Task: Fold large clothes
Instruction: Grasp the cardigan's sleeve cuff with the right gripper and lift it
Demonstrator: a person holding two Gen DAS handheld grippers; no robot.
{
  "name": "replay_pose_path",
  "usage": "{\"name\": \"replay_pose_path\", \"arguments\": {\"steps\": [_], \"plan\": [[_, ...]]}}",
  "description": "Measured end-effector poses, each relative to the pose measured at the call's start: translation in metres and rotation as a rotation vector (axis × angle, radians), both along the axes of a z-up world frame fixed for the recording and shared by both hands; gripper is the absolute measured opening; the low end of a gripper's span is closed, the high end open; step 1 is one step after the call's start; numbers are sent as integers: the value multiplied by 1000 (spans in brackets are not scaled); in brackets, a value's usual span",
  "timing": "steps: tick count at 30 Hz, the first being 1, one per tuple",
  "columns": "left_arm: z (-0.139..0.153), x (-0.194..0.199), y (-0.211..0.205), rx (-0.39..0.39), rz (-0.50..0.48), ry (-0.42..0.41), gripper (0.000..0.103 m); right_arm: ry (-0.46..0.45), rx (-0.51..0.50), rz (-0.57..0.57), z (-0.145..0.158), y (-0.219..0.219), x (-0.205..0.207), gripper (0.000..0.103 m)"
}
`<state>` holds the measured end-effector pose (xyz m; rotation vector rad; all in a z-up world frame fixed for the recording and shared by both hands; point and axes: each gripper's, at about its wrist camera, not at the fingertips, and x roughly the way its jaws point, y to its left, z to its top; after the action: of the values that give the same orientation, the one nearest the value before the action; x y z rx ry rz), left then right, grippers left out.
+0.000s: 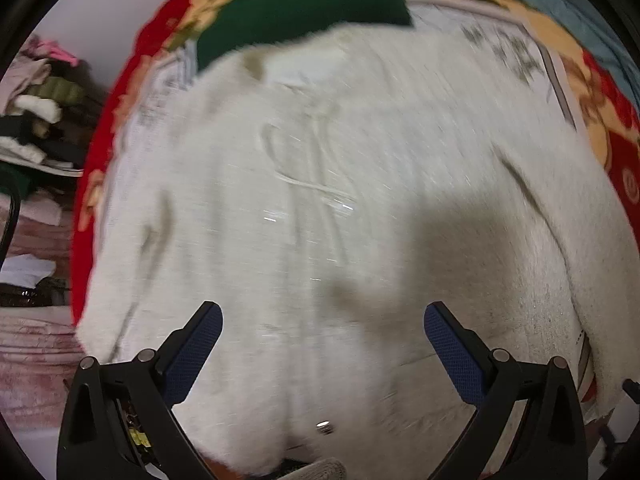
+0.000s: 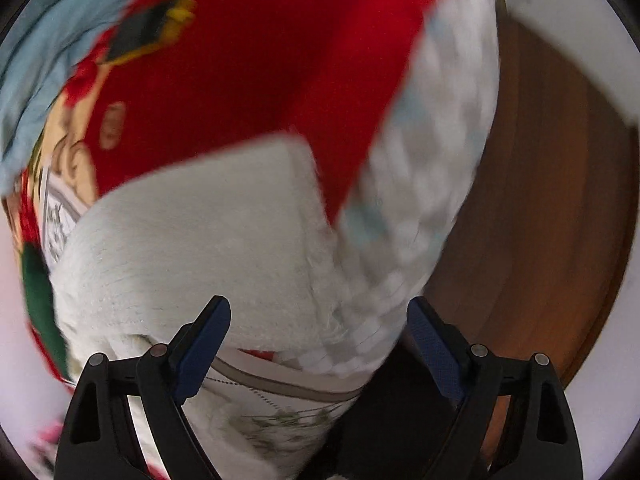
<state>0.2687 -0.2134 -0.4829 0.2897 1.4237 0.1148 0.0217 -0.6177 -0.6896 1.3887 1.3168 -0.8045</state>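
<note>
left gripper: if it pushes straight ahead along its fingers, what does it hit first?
Most likely the white fleece garment: it fills the view ahead of the open left gripper. Blur makes depth unclear.

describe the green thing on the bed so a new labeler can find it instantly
Start at the red floral blanket covering the bed; the big fluffy white garment lies spread across it. At that garment's far edge sits a flat, dark green fabric piece, partly overlapped by the white fleece. It is the only plain, solid green item there; neighbours are white or patterned.
</note>
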Motion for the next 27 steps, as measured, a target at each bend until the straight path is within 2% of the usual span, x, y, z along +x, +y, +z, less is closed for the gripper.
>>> {"name": "replay_pose_path", "arguments": {"steps": [3,5,6,9,11,16,21,22,24,27], "plan": [[-17,1,-17,-7,-30,9,103,-70,86,-123,-31,13,-4,91],[-24,5,-25,-5,-45,13,103,-139,89,-208,-39,19,-1,72],[-26,7,-28,-5,-50,13,103,-146,63,-228,-37,20,1,56],[-28,11,-35,-10,-57,0,103,-152,-52,-280,-17,24,3,18],[-28,16,-36,-10,-67,-12,103,-151,-94,-284,-3,30,5,16],[-19,26,-22,23,-59,-36,103,-201,-207,-169,64,49,46,14],[-6,44,28,16,40,-52,103,-318,-351,134,150,87,145,14],[-4,45,36,15,56,-58,103,-336,-359,167,159,89,162,14],[1,52,66,22,107,-82,103,-387,-390,305,184,120,221,14],[4,59,116,52,187,-113,103,-434,-415,518,200,183,296,14]]}}
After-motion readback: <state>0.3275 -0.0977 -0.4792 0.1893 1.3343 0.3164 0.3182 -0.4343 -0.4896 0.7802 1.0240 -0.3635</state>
